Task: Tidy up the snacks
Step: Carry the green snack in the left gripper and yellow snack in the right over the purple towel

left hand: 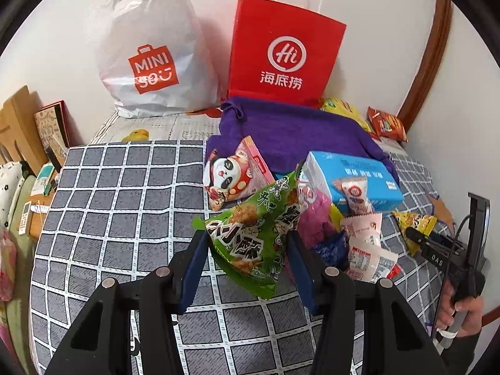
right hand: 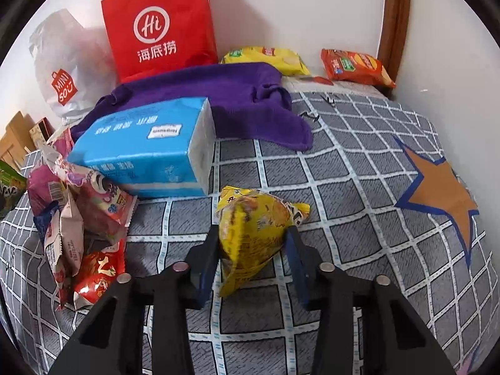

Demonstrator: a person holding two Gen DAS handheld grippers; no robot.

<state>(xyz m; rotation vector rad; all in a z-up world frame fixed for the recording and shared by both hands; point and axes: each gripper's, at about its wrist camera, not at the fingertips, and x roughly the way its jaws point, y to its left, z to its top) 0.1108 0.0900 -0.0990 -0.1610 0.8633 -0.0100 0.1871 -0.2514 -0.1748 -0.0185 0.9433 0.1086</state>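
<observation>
Both hands carry a snack packet clamped between the fingers, above the checked bed cover.

Left wrist view: the left gripper (left hand: 247,243) has its fingers (left hand: 195,259) closed partway on a green snack packet (left hand: 253,234), which sits crosswise between them, its long axis tilted up to the right, apparently clear of the bed cover (left hand: 125,203). The snack pile (left hand: 353,228) lies just to its right, beside the blue tissue pack (left hand: 353,175); this hand is the nearer one to it.
Right wrist view: the right gripper (right hand: 253,247) grips a yellow snack packet (right hand: 253,231) across its belly, long axis running toward the camera, lower end near the cover. The red paper bag (right hand: 159,28) stands well beyond, against the wall.
</observation>
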